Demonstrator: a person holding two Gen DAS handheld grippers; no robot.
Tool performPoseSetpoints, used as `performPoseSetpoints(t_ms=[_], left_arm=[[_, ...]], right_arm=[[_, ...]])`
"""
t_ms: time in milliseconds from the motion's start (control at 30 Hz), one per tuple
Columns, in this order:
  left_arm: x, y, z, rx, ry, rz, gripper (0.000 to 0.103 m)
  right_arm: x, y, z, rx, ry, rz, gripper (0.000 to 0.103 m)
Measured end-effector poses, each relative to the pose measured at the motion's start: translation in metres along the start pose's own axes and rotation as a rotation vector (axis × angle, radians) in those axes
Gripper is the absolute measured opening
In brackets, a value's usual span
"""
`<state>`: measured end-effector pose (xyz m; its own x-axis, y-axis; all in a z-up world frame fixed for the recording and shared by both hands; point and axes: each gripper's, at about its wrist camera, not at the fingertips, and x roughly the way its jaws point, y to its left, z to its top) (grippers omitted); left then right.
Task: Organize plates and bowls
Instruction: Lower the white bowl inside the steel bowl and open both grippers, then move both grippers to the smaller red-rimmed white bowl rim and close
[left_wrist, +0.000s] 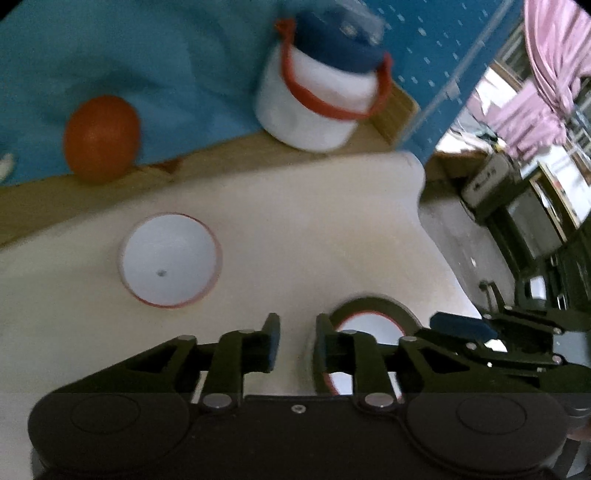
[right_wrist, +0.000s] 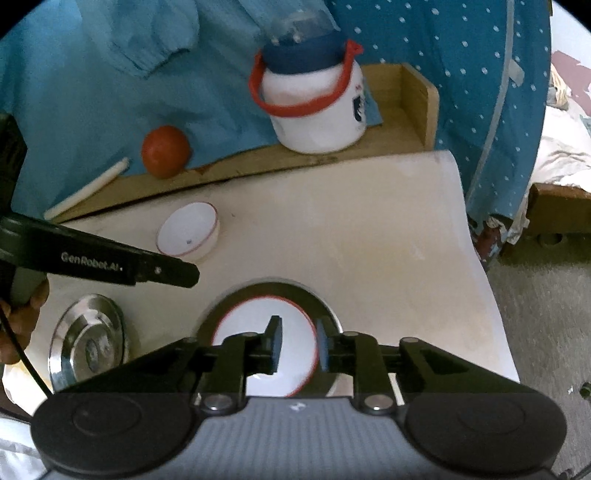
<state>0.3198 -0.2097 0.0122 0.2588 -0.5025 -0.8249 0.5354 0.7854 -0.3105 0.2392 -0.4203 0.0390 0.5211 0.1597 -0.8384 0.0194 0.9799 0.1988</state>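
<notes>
Through your left wrist camera, the left tongs (left_wrist: 297, 341) stand slightly parted over bare cream worktop (left_wrist: 295, 240), a smooth matte sheet, and nothing sits between their dark pads. Ahead and to the left of them rests a small round white bowl (left_wrist: 170, 259) with a thin red rim and a tiny dark mark inside. Just to the right of the tips, partly hidden by a black finger, a second white red-rimmed bowl (left_wrist: 365, 325) sits inside a shiny steel plate (left_wrist: 373, 304). Farther ahead, on a wooden strip, stand a smooth orange ball (left_wrist: 102, 138) and a white jar (left_wrist: 314, 103) with a blue cap and a red cord handle, against crumpled blue cloth (left_wrist: 110, 55).

Through your right wrist camera, the right tongs (right_wrist: 298, 345) are loosened, hanging over the far right rim of the white bowl (right_wrist: 258, 325) nested in the round steel plate (right_wrist: 273, 290); the red rim runs between the pads, which do not visibly press on it. To the left lies another steel plate (right_wrist: 88, 339), polished and ridged. Beyond it reaches the black body of your left tool (right_wrist: 110, 262), held in your hand (right_wrist: 18, 325). The lone bowl (right_wrist: 188, 230) lies ahead-left, with a pale stick (right_wrist: 86, 188), the ball (right_wrist: 166, 151) and the jar (right_wrist: 314, 99) behind.
</notes>
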Motion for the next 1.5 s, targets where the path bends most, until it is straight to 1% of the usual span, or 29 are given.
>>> performPoseSetpoints(t_ms=[33,100,133,200,233,267,300,333,367,400,467,500,567,600,833,1033,1167,1267,1500], left_arm=[[-0.004,0.003,0.000,-0.009,-0.011,0.007,0.031],[-0.013,0.013,0.001,-0.029,-0.034,0.024,0.042],[-0.017,0.018,0.001,-0.040,-0.047,0.031,0.046],[-0.024,0.027,0.001,-0.060,-0.065,0.045,0.061],[-0.028,0.033,0.000,-0.071,-0.076,0.053,0.065],[-0.031,0.037,0.002,-0.082,-0.085,0.058,0.076],[-0.034,0.043,0.001,-0.097,-0.100,0.067,0.086],[-0.036,0.046,0.000,-0.110,-0.113,0.076,0.091],[-0.038,0.052,-0.001,-0.128,-0.126,0.091,0.099],[-0.039,0.058,-0.002,-0.143,-0.134,0.103,0.102],[-0.040,0.068,-0.003,-0.168,-0.139,0.118,0.102],[-0.040,0.073,-0.003,-0.178,-0.136,0.124,0.102],[-0.038,0.083,-0.004,-0.195,-0.131,0.145,0.102],[-0.036,0.087,-0.005,-0.202,-0.130,0.155,0.102],[-0.028,0.111,-0.006,-0.237,-0.112,0.189,0.102],[-0.013,0.124,-0.001,-0.243,-0.088,0.201,0.102],[-0.002,0.131,0.004,-0.250,-0.070,0.205,0.102],[0.005,0.135,0.008,-0.252,-0.057,0.209,0.102],[0.024,0.143,0.016,-0.252,-0.024,0.247,0.102]], right_arm=[[0.000,0.003,0.002,-0.004,-0.005,0.004,0.026],[0.000,0.009,0.006,-0.015,-0.017,0.012,0.031],[0.000,0.012,0.009,-0.021,-0.023,0.017,0.035],[0.002,0.020,0.013,-0.034,-0.036,0.028,0.043],[0.002,0.024,0.016,-0.040,-0.040,0.031,0.051],[0.003,0.029,0.018,-0.048,-0.045,0.035,0.057],[0.005,0.034,0.019,-0.055,-0.049,0.042,0.060],[0.007,0.036,0.020,-0.059,-0.051,0.049,0.067],[0.009,0.040,0.022,-0.064,-0.053,0.053,0.073],[0.010,0.043,0.022,-0.070,-0.054,0.054,0.075],[0.014,0.049,0.024,-0.082,-0.059,0.054,0.086],[0.016,0.052,0.025,-0.085,-0.062,0.054,0.088],[0.019,0.057,0.026,-0.086,-0.066,0.056,0.096],[0.020,0.059,0.026,-0.087,-0.067,0.055,0.097],[0.035,0.069,0.033,-0.080,-0.059,0.028,0.102],[0.052,0.069,0.045,-0.049,-0.032,-0.022,0.103],[0.070,0.065,0.055,-0.020,0.002,-0.041,0.103],[0.081,0.064,0.060,-0.015,0.023,-0.050,0.103],[0.104,0.065,0.069,0.000,0.058,-0.055,0.103]])
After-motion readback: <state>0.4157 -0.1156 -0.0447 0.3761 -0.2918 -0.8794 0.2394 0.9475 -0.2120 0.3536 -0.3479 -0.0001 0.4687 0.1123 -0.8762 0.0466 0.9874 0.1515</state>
